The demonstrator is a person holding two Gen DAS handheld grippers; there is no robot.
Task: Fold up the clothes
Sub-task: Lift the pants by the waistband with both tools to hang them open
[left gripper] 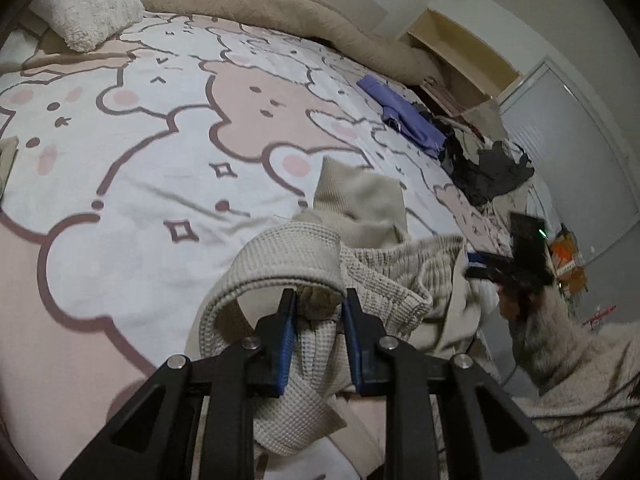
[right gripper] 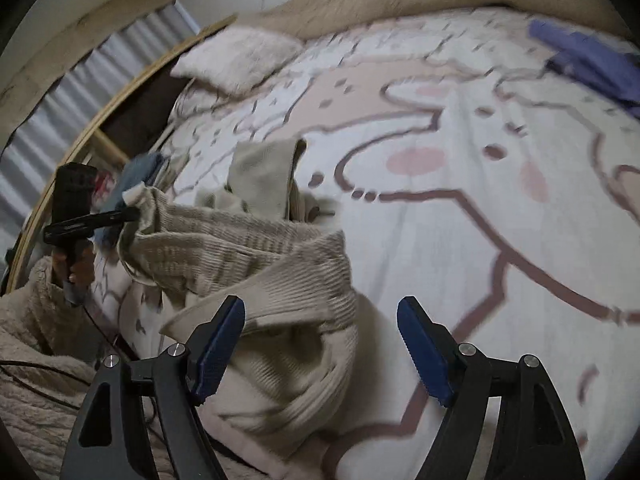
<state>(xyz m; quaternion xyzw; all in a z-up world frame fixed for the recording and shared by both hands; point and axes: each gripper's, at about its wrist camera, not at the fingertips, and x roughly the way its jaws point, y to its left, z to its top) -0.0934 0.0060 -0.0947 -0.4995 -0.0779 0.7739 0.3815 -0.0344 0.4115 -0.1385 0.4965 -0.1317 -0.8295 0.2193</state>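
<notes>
Waffle-knit beige garment (left gripper: 320, 280) bunched at the near edge of the bed, a fold clamped in my left tool (left gripper: 319, 300). My right tool (right gripper: 322, 312) hangs over the same heap with its jaws apart, nothing pinched. Bedsheet (left gripper: 160, 140) under it is white and pink, printed with bears, wrinkled. Further off: purple cloth (left gripper: 404, 116) and a dark clothes pile (left gripper: 492, 172) toward the far right edge. White fluffy pillow (left gripper: 88, 4) and tan blanket (left gripper: 260, 0) at the head. Left view alone shows a yellow shelf (left gripper: 460, 40); right view alone shows a wooden bed rail (right gripper: 80, 140) and grey curtain (right gripper: 100, 72).
</notes>
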